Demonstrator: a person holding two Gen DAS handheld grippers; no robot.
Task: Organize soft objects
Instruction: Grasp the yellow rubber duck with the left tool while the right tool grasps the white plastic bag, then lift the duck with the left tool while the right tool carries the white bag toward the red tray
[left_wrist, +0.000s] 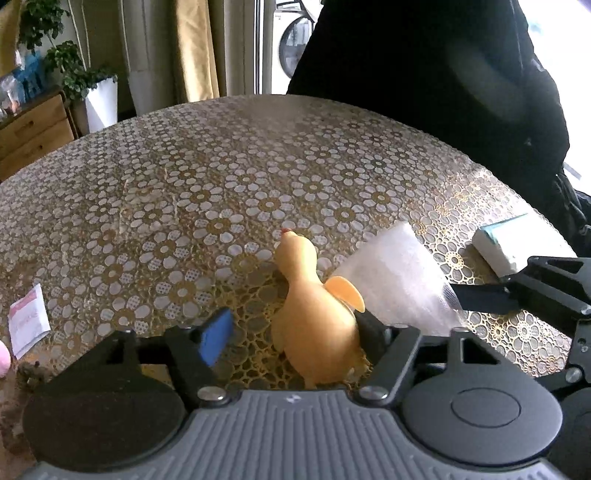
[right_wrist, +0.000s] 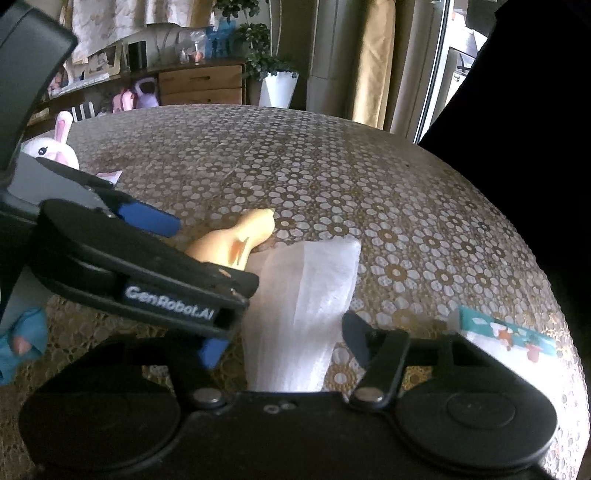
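A yellow rubber chicken toy (left_wrist: 314, 321) lies on the flower-patterned tablecloth (left_wrist: 221, 177) between the fingers of my left gripper (left_wrist: 295, 336). Its body rests against the right finger, and a gap shows between it and the blue left pad (left_wrist: 216, 338). A white foam sheet (right_wrist: 303, 310) lies between the fingers of my right gripper (right_wrist: 284, 347), close to the right finger and with a small gap at the left pad. In the right wrist view the left gripper (right_wrist: 177, 258) crosses from the left, over the chicken (right_wrist: 240, 236). The left wrist view has the foam sheet (left_wrist: 395, 280) to the right of the chicken.
A wrapped tissue pack (left_wrist: 517, 243) (right_wrist: 506, 332) lies at the right. A pink-white sachet (left_wrist: 27, 321) lies at the left edge. A white bunny plush (right_wrist: 55, 147) sits far left. A person in dark clothes (left_wrist: 443, 92) stands behind the table. A planter (right_wrist: 277, 88) and wooden drawers (right_wrist: 203, 85) stand beyond.
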